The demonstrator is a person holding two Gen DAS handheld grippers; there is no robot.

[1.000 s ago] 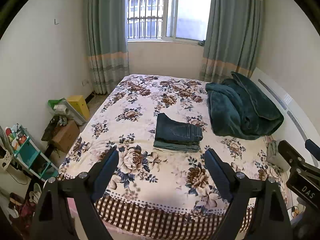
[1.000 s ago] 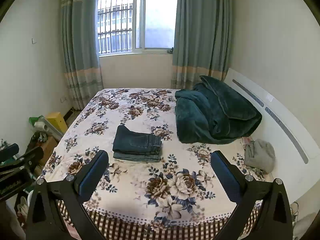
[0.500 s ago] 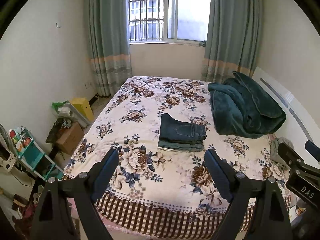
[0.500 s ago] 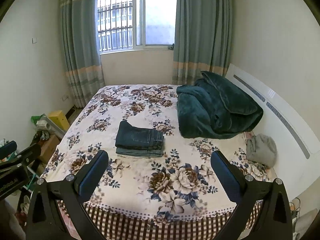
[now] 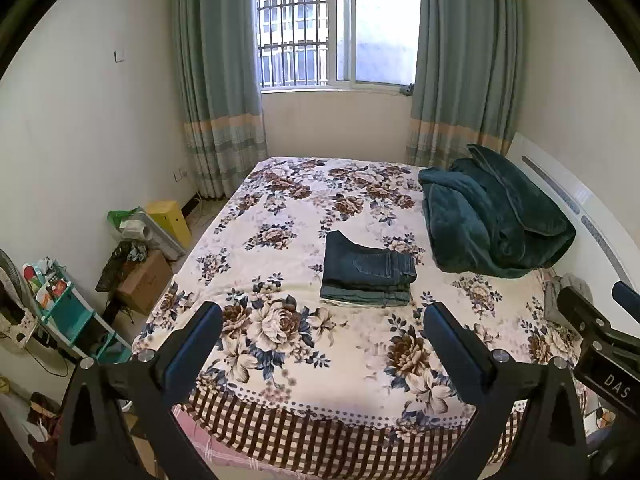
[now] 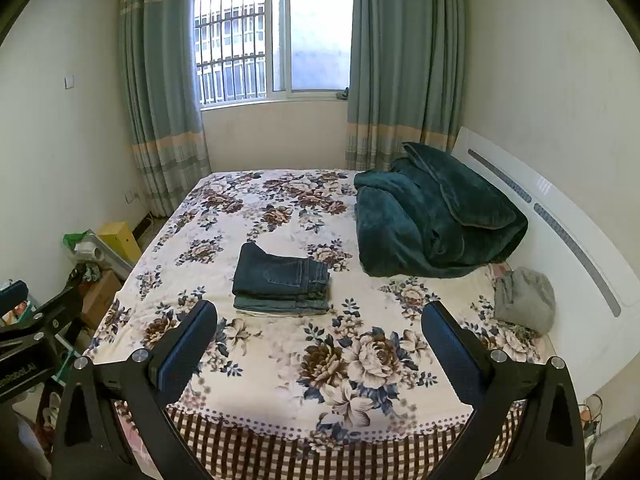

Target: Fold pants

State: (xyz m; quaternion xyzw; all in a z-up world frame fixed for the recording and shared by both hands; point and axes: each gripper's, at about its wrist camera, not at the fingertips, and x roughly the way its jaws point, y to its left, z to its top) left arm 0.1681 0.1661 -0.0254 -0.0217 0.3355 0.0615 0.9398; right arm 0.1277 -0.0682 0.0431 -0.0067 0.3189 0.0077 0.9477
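Observation:
A pair of dark blue jeans [image 5: 366, 270] lies folded in a neat stack on the middle of the floral bedspread [image 5: 280, 320]; it also shows in the right wrist view [image 6: 282, 280]. My left gripper [image 5: 322, 340] is open and empty, held back above the foot of the bed, well short of the jeans. My right gripper [image 6: 318, 340] is open and empty too, at a similar distance from them. The right gripper's body shows at the right edge of the left wrist view [image 5: 600, 340].
A crumpled dark green blanket [image 6: 432, 220] lies by the white headboard [image 6: 560, 232] at the right. A grey garment [image 6: 524, 300] lies beside it. Boxes and a teal shelf [image 5: 68, 312] stand on the floor at the left. Curtains flank the window [image 5: 336, 28].
Both grippers have drawn back and risen from the bed, so the jeans look smaller and farther away. Both stay open and the jeans have not moved.

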